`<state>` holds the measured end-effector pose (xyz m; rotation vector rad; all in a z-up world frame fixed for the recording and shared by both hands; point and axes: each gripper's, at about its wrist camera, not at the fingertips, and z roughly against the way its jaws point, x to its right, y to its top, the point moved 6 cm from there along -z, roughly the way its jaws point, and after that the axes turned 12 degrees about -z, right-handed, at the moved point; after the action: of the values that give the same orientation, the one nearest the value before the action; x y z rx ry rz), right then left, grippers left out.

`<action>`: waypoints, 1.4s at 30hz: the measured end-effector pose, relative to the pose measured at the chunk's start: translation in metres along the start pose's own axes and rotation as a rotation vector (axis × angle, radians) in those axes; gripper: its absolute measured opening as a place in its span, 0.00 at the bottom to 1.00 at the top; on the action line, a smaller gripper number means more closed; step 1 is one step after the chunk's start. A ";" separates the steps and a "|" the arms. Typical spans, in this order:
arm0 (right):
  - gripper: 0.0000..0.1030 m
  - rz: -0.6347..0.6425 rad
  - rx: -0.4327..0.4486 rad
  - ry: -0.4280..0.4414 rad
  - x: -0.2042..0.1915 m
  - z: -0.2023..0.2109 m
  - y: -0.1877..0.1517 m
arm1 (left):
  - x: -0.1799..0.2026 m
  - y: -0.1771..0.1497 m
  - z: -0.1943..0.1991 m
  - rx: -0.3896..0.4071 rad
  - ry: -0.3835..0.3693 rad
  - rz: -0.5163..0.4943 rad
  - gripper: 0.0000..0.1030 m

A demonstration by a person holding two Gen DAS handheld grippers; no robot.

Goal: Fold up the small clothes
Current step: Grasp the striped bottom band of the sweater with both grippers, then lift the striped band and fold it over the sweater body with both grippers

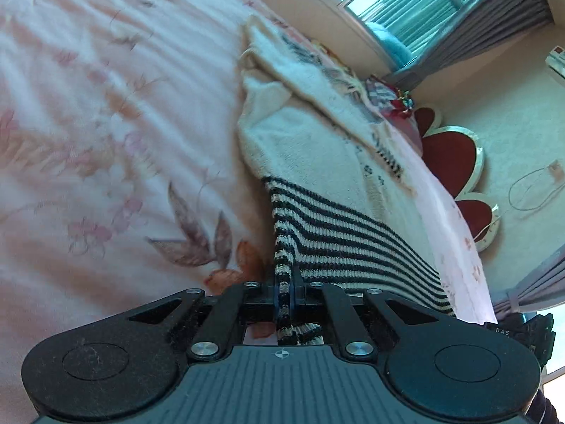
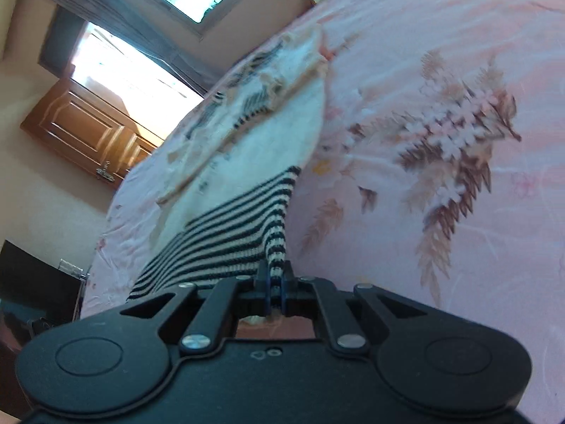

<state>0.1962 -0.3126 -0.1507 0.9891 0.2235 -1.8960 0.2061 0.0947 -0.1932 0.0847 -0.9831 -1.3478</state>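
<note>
A small cream knitted sweater (image 1: 307,141) with a black-and-white striped hem (image 1: 346,240) lies on a pink floral bedsheet (image 1: 106,123). My left gripper (image 1: 284,279) is shut on the left corner of the striped hem, with the knit pinched between its pads and bunched behind them. In the right wrist view the same sweater (image 2: 275,141) stretches away, and my right gripper (image 2: 276,275) is shut on the right corner of the striped hem (image 2: 229,233). A sleeve lies folded over the sweater's body at its far end.
The bedsheet (image 2: 441,212) fills most of both views. Beyond the bed edge stand a red heart-shaped headboard (image 1: 452,155), a window with grey curtains (image 1: 441,7), a wooden door (image 2: 88,130) and a dark cabinet (image 2: 35,289).
</note>
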 end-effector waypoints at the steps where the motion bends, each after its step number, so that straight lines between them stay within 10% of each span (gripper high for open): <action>1: 0.05 -0.007 -0.011 0.000 0.004 -0.006 -0.003 | -0.003 -0.001 -0.001 0.014 -0.010 0.022 0.05; 13: 0.05 0.044 0.113 0.068 -0.028 0.014 0.014 | 0.010 0.023 0.007 0.094 -0.057 0.042 0.05; 21: 0.05 0.122 0.233 0.135 -0.073 0.017 0.077 | 0.020 0.103 -0.003 0.219 -0.092 0.037 0.05; 31: 0.06 0.057 0.255 0.224 -0.116 -0.076 0.229 | 0.019 0.267 -0.099 0.237 -0.042 -0.072 0.05; 42: 0.06 -0.036 0.154 0.171 -0.088 -0.202 0.317 | -0.028 0.323 -0.228 0.130 0.033 -0.043 0.05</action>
<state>0.5820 -0.3161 -0.1433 1.2612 0.1985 -1.8835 0.6011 0.1017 -0.1637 0.2269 -1.0456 -1.3170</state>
